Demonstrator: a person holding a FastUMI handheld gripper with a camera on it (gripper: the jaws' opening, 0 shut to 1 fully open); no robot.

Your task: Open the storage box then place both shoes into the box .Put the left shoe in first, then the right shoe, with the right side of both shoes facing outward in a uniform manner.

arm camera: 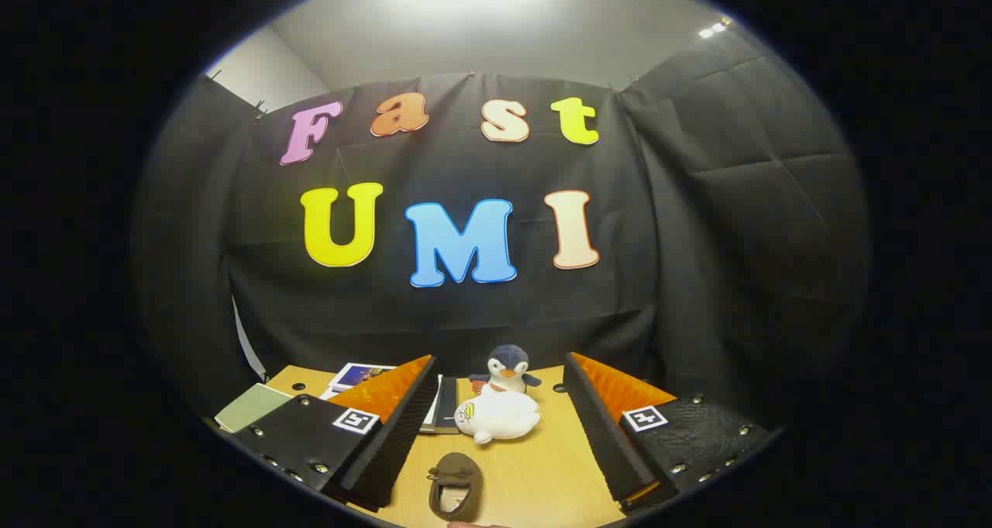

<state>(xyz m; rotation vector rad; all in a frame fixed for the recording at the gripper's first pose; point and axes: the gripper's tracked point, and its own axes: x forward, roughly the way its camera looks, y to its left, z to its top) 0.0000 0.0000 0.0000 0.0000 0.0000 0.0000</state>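
Note:
A small brown shoe (455, 485) lies on the wooden table (542, 474), between my two fingers and near their base, its opening facing me. My gripper (500, 388) is held above the table and stands open, with nothing pressed between the fingers. The left finger (387, 419) and the right finger (612, 419) spread wide on either side of the shoe.
A white plush toy (497, 417) lies just ahead of the shoe, and a penguin plush (508, 367) sits behind it near the table's back edge. Books and a picture card (356, 374) lie behind the left finger, with a green book (249, 406) further left.

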